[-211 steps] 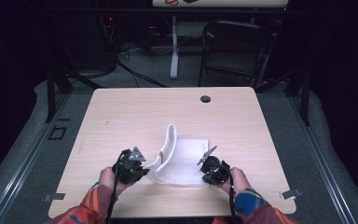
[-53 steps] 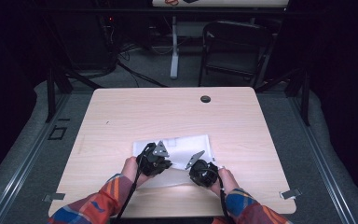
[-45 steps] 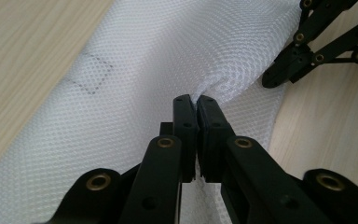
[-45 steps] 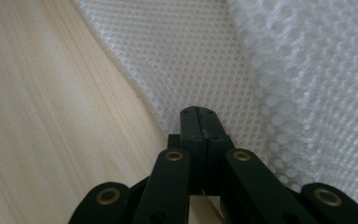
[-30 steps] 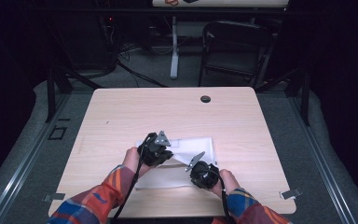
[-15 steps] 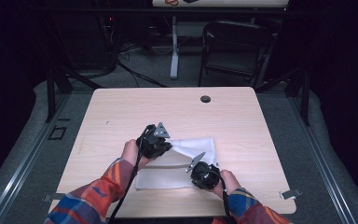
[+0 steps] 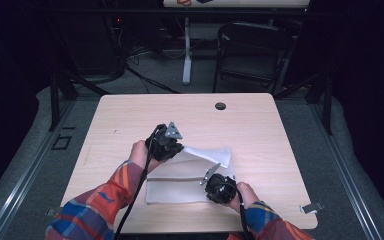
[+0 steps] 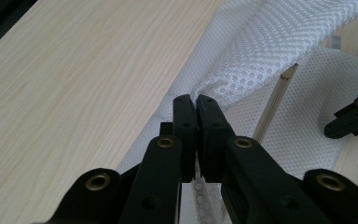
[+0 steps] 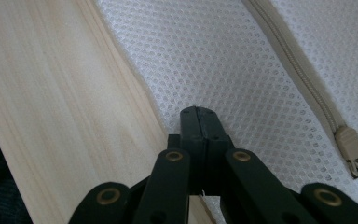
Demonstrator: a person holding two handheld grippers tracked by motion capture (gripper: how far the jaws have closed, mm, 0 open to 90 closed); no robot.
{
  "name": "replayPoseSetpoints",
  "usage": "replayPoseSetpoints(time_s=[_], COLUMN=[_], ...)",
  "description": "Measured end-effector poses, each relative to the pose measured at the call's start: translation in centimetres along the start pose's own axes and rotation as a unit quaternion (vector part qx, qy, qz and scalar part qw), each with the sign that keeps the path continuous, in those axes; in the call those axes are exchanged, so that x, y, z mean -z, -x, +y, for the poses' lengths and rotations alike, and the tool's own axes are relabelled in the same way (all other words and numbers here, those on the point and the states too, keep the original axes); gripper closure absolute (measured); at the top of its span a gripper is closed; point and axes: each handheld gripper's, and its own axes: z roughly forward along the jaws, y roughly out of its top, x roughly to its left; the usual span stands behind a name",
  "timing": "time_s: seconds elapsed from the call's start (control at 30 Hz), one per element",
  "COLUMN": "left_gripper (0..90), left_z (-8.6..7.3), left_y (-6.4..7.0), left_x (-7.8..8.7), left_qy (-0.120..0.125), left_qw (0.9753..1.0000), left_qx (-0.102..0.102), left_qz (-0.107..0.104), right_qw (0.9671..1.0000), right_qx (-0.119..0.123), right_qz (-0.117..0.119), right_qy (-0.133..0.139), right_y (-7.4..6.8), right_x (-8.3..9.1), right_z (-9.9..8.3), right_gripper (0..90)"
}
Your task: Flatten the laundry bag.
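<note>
Our left claw (image 8: 196,100) has its jaws pinched together on a raised fold of the white mesh bag (image 8: 279,42), and in the left gripper view we see the netting bunch up and lift off the bench (image 8: 74,70) right where the black tips meet it. From the high view, that same left claw (image 7: 179,148) sits near the middle of the bench (image 7: 260,120), over the bag's far left corner, with the lifted flap of the mesh bag (image 7: 190,175) running from it toward the right. Our right claw (image 9: 199,112) is also closed, its jaws pressed flat together on the mesh bag (image 9: 223,60) close to the cloth's edge, where the pale wood of the bench (image 9: 51,93) begins just beside it; we judge it to be clamped on the fabric, since the netting lies taut around the tips. A beige zipper (image 9: 303,74) crosses the mesh to the right of those jaws in the right gripper view, and its pull tab (image 9: 352,151) lies flat on the cloth, apart from the claw. In the high view the right claw (image 7: 211,176) rests on the near right part of the bag, well apart from the left one, and most of the bag lies spread flat between our two hands.
</note>
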Motion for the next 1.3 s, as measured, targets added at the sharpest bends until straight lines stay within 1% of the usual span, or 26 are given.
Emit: replayPoseSetpoints(time_s=[0.1, 0.13, 0.23, 0.37, 0.47, 0.63, 0.67, 0.73, 0.77, 0.83, 0.87, 0.97, 1.03, 1.1, 1.2, 1.23, 1.3], left_gripper=[87.1, 87.2, 87.1, 87.1, 87.1, 87.1, 87.1, 87.1, 87.1, 87.1, 87.1, 87.1, 87.1, 87.1, 87.0, 87.0, 87.1], left_z=[0.3, 0.4, 0.7, 1.0, 1.3, 1.8, 1.9, 2.2, 2.3, 2.5, 2.7, 3.1, 3.2, 3.4, 3.7, 3.7, 3.9], left_y=[-0.2, -0.3, -0.6, -0.9, -1.2, -1.8, -1.8, -2.1, -2.2, -2.4, -2.5, -2.7, -2.9, -3.1, -3.3, -3.3, -3.5], left_x=[0.1, 0.2, 0.4, 0.6, 0.7, 0.8, 0.8, 0.7, 0.8, 0.8, 0.8, 0.7, 0.6, 0.4, 0.0, -0.1, -0.4], left_qy=[0.0, -0.002, 0.0, 0.004, 0.007, 0.01, 0.011, 0.014, 0.015, 0.017, 0.018, 0.019, 0.023, 0.024, 0.027, 0.028, 0.028], left_qw=[1.0, 1.0, 0.9999, 0.9998, 0.9997, 0.9994, 0.9992, 0.9991, 0.9989, 0.9987, 0.9986, 0.9982, 0.998, 0.9978, 0.9974, 0.9973, 0.9971], left_qx=[-0.003, -0.002, -0.005, -0.003, 0.0, -0.001, 0.0, 0.002, 0.003, 0.0, -0.002, -0.004, 0.0, 0.001, 0.003, 0.005, 0.004], left_qz=[0.005, 0.004, 0.01, 0.018, 0.023, 0.034, 0.037, 0.041, 0.044, 0.048, 0.051, 0.057, 0.06, 0.061, 0.067, 0.068, 0.071], right_qw=[1.0, 1.0, 1.0, 1.0, 1.0, 0.9999, 0.9999, 0.9998, 0.9998, 0.9997, 0.9997, 0.9996, 0.9995, 0.9994, 0.9994, 0.9993, 0.9991], right_qx=[0.001, 0.002, 0.001, -0.001, -0.004, -0.003, -0.001, -0.001, -0.001, 0.006, 0.006, 0.002, 0.001, -0.002, -0.002, -0.004, -0.001], right_qz=[-0.001, 0.0, 0.005, 0.006, 0.008, 0.01, 0.008, 0.014, 0.012, 0.01, 0.011, 0.019, 0.022, 0.028, 0.026, 0.029, 0.034], right_qy=[0.0, 0.0, 0.0, 0.002, -0.002, -0.008, -0.01, -0.013, -0.015, -0.022, -0.023, -0.021, -0.024, -0.02, -0.023, -0.022, -0.026], right_y=[0.0, 0.0, 0.0, 0.0, 0.0, -0.2, -0.2, -0.3, -0.3, -0.3, -0.3, -0.4, -0.5, -0.7, -0.8, -0.9, -0.8], right_x=[0.0, 0.0, 0.0, 0.0, 0.1, 0.2, 0.2, 0.2, 0.3, 0.4, 0.4, 0.4, 0.4, 0.4, 0.4, 0.4, 0.4], right_z=[0.0, 0.0, -0.1, -0.2, -0.2, -0.2, -0.3, -0.3, -0.3, -0.2, -0.2, -0.3, -0.3, -0.4, -0.4, -0.4, -0.3], right_gripper=[90.0, 90.0, 90.0, 90.0, 90.0, 90.0, 90.0, 90.0, 90.0, 90.0, 90.0, 90.0, 90.0, 90.0, 90.0, 90.0, 90.0])
